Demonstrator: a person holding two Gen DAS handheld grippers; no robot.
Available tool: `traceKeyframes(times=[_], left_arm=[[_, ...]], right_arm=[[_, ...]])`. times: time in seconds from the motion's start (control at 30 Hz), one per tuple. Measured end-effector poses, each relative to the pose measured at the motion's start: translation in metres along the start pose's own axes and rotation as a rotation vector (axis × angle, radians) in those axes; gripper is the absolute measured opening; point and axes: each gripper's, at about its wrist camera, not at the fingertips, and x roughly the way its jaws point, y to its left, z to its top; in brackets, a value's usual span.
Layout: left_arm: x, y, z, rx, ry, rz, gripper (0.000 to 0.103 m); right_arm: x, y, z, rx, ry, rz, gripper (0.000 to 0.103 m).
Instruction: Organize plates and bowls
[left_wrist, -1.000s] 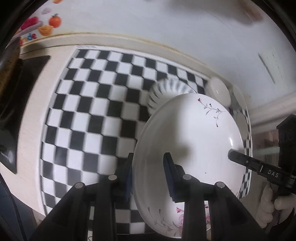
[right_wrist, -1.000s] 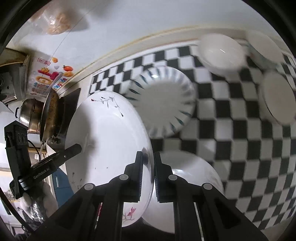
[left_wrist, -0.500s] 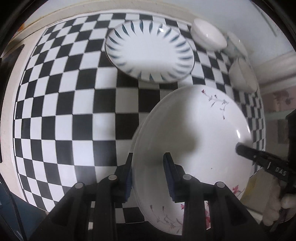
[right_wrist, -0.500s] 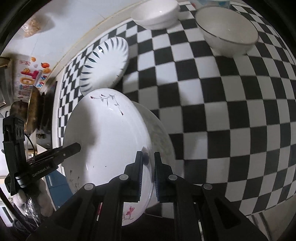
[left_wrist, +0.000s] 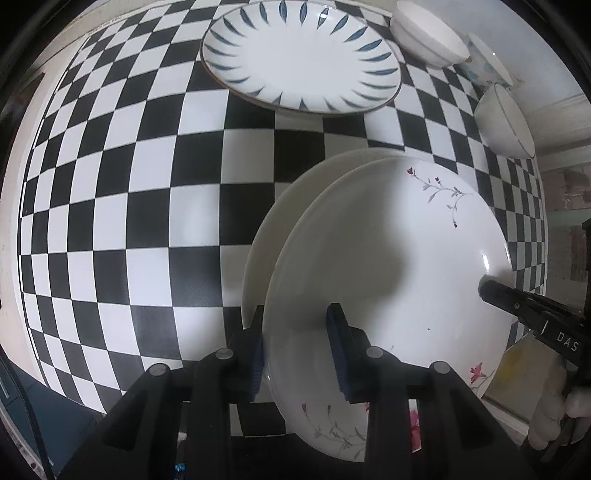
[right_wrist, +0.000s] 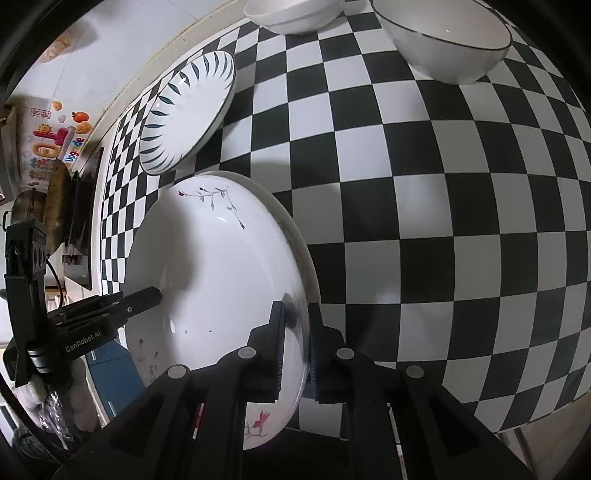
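Your two black tools

Left tool has blue pads and silver screws; right tool matches, its side lettered "DAS".

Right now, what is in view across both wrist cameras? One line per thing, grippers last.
Floral plate: one, white with grey sprigs and red flowers, held by both grippers above the plain plate.
Plain plate: one, white, on the cloth under the floral plate.
Leaf-pattern plate: one, white with dark blue leaf marks, far side of the cloth.
Bowls: three; plain white, white with a dark rim, a third behind them, all at the far right.
Checked cloth: one, black and white, under everything.
Pot: one, metal, on the left in the right wrist view.
Left gripper: black, clamped on the floral plate's rim.
Right gripper: black, clamped on the opposite rim.
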Motion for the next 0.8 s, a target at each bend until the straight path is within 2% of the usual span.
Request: traceKeyframes(times=[0.2, 0.4, 0.8], left_arm=[[0.003, 0.002, 0.001, -0.015, 0.024, -0.013, 0.029], [0.01, 0.008, 0.011, -0.011, 0.098, -0.034, 0.029], [0.018, -0.012, 0.026, 0.07, 0.169, 0.064, 0.029]], right_arm=[[0.002, 0.006, 0.003, -0.014, -0.009, -0.018, 0.013], [0.002, 0.008, 0.005, 0.0, -0.008, -0.031, 0.013], [0.004, 0.0, 0.006, 0.032, 0.028, -0.034, 0.012]])
